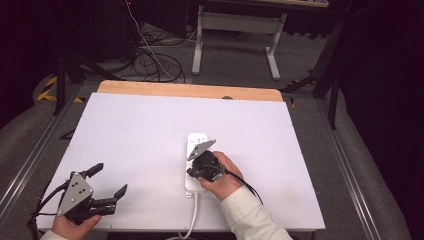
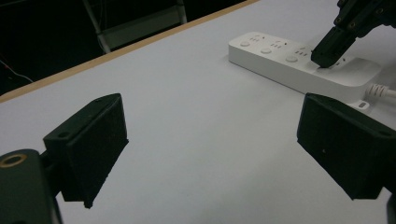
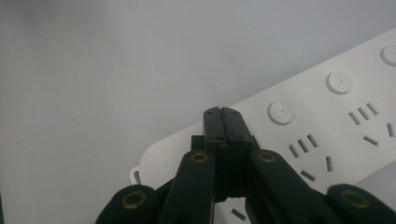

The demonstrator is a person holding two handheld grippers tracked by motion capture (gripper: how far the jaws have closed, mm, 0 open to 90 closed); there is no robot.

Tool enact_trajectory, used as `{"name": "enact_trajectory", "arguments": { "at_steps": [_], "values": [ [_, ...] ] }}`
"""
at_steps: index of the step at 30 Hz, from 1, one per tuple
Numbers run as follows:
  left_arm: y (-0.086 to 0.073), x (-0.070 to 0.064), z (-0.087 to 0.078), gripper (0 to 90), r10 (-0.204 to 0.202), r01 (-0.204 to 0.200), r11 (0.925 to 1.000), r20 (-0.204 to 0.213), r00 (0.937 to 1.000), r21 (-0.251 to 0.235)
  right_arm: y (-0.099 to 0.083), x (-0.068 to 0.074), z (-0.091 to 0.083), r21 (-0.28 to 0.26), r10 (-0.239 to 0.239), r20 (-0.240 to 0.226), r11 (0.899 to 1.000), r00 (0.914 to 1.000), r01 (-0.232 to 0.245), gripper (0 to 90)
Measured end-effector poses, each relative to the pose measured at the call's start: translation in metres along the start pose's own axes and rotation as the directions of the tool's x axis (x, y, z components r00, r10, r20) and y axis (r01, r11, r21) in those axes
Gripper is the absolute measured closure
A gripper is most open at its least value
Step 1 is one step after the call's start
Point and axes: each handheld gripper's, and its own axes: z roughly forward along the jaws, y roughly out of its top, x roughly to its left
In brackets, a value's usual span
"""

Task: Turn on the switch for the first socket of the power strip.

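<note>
Fingers, high view: the left gripper [image 1: 109, 180], held in a hand [image 1: 70, 227] at the table's near left corner, has its two black fingers spread wide with nothing between them; its grey plate [image 1: 76, 192] faces up. The right gripper [image 1: 196, 150], held in a hand [image 1: 222, 175] with a pale sleeve [image 1: 250, 217], points down onto the power strip [image 1: 196, 141]. The power strip lies right of the table's middle, lengthwise toward the far edge, its white cord [image 1: 193, 220] running off the near edge. The white table [image 1: 140, 130] has a wooden strip along its far edge.

Left gripper view: both fingers [image 2: 91, 144] stand far apart, empty, above bare table [image 2: 196, 140]. The power strip [image 2: 280, 63] lies beyond, toward the upper right, with round buttons and socket slots on top. The right gripper [image 2: 332, 52] comes down from the upper right corner, its tip touching the strip's top near the cord end.

Right gripper view: the fingers [image 3: 215, 128] are pressed together, flat face to flat face, holding nothing. Their joined tip sits over the power strip [image 3: 345, 116], just beside a round button [image 3: 281, 112]; whether it touches the surface cannot be told here. Socket slots lie to the right of the fingers.
</note>
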Motion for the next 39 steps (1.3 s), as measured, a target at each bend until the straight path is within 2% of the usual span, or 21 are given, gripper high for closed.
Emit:
{"name": "enact_trajectory", "arguments": {
  "at_steps": [3, 10, 20, 24, 39],
  "values": [
    [0.0, -0.0004, -0.0001, 9.0, -0.004, 0.004, 1.0, 0.0, 1.0, 0.0, -0.0016, -0.0004, 0.0005, -0.009, 0.011, -0.005, 1.0, 0.9999, -0.012, 90.0],
    [0.0001, 0.0001, -0.0001, 9.0, 0.005, -0.005, 1.0, -0.003, 1.0, 0.002, -0.0017, 0.0032, 0.0015, -0.005, -0.009, 0.021, 1.0, 0.9997, 0.009, 90.0],
    [0.0, -0.0001, -0.0001, 9.1, 0.003, -0.003, 1.0, -0.002, 1.0, 0.003, -0.002, 0.0059, 0.0026, -0.003, -0.001, 0.038, 1.0, 0.9993, 0.001, 90.0],
    [0.0001, -0.0002, -0.0002, 9.0, 0.001, -0.001, 1.0, 0.0, 1.0, 0.001, -0.0028, 0.0039, 0.0027, -0.006, 0.004, 0.026, 1.0, 0.9997, -0.003, 90.0],
    [0.0002, -0.0005, -0.0002, 9.0, -0.001, 0.001, 1.0, 0.001, 1.0, -0.001, -0.0045, 0.0048, 0.0031, -0.013, 0.016, 0.032, 1.0, 0.9994, -0.016, 90.0]
  ]
}}
